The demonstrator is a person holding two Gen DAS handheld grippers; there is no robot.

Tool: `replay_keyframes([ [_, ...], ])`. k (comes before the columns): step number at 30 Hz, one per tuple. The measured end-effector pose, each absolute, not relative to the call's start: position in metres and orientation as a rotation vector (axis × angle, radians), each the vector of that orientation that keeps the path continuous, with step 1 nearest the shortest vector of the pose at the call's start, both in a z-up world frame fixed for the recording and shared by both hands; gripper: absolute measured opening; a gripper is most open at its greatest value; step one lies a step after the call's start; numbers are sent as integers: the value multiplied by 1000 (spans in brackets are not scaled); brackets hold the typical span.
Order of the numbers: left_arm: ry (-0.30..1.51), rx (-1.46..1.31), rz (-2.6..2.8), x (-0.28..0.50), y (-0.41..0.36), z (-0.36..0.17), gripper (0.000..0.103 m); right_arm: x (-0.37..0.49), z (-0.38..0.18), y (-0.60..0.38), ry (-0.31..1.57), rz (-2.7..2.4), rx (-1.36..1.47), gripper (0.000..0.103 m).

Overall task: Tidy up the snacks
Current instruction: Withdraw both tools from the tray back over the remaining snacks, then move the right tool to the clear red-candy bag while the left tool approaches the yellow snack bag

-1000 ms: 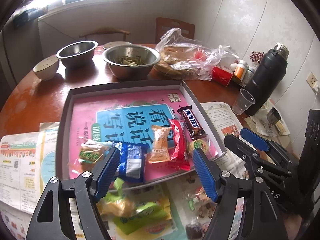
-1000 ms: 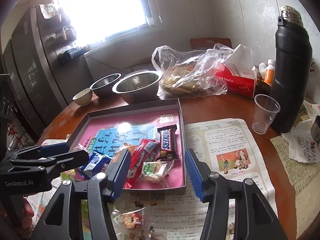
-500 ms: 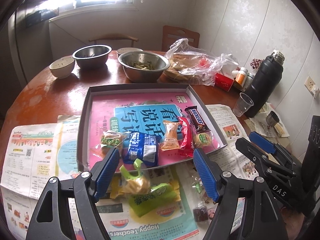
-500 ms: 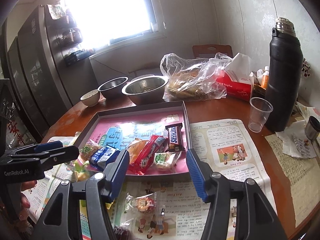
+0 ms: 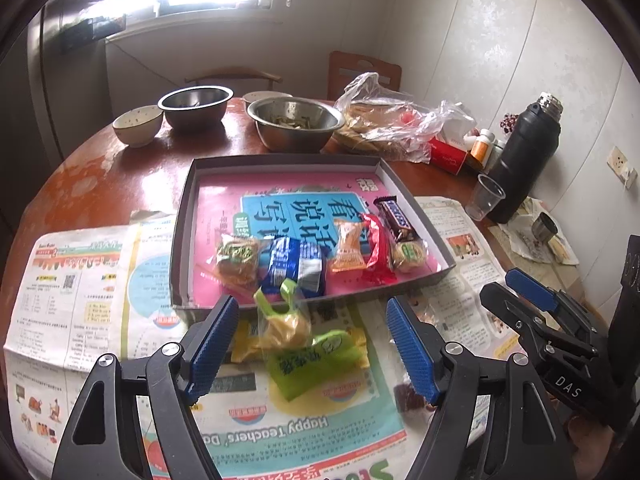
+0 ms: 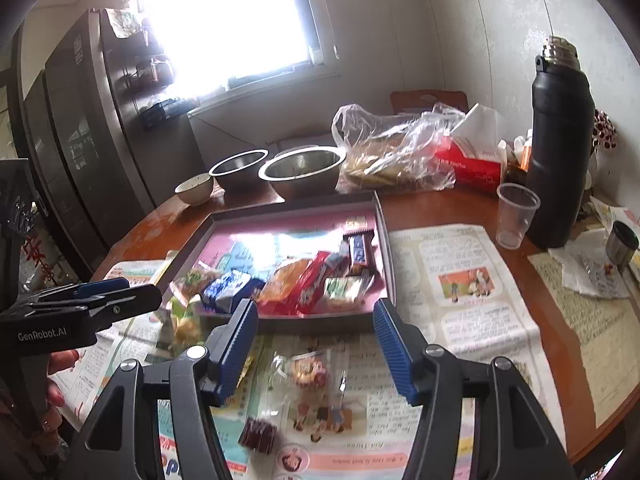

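Two hand-held claws hang over a round wooden bench [image 5: 120, 184] spread with newspapers.

The left claw [image 5: 308, 344] is open, gripping nothing. Between and just ahead of its blue pads, on the paper, lies a green snack bag [image 5: 316, 360] with a clear bag of yellow snacks [image 5: 286, 320] on top of it. A small dark candy [image 5: 408, 398] sits by its right pad. Further ahead is a grey tray [image 5: 182, 240] with a pink liner, holding a row of snacks along its near edge: a green cookie pack [image 5: 236, 258], a blue pack [image 5: 296, 264], an orange pack [image 5: 348, 246], a red pack [image 5: 378, 248], a chocolate bar [image 5: 394, 220] and a round cookie [image 5: 410, 256].

The right claw [image 6: 314, 348] is empty, its jaws opening. Just ahead between its pads lies a clear-wrapped round sweet [image 6: 306, 370]; the dark candy sits nearer its left pad. The tray lies ahead of it. Beyond the tray stand metal bowls [image 5: 294, 122], and to the far right a black flask [image 6: 560, 140] and a plastic cup [image 6: 514, 216].
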State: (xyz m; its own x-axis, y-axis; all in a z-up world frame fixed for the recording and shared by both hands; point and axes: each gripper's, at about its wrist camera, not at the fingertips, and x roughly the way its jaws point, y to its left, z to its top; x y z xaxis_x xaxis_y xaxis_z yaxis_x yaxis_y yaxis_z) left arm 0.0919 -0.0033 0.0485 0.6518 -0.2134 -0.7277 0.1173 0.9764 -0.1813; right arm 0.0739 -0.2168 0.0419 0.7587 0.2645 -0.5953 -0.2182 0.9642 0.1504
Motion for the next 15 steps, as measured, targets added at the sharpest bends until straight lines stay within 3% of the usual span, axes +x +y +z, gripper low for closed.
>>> replay_keyframes([
  [15, 887, -125, -172, 77, 2, 23, 78, 54, 14, -211, 724, 295, 65, 60],
])
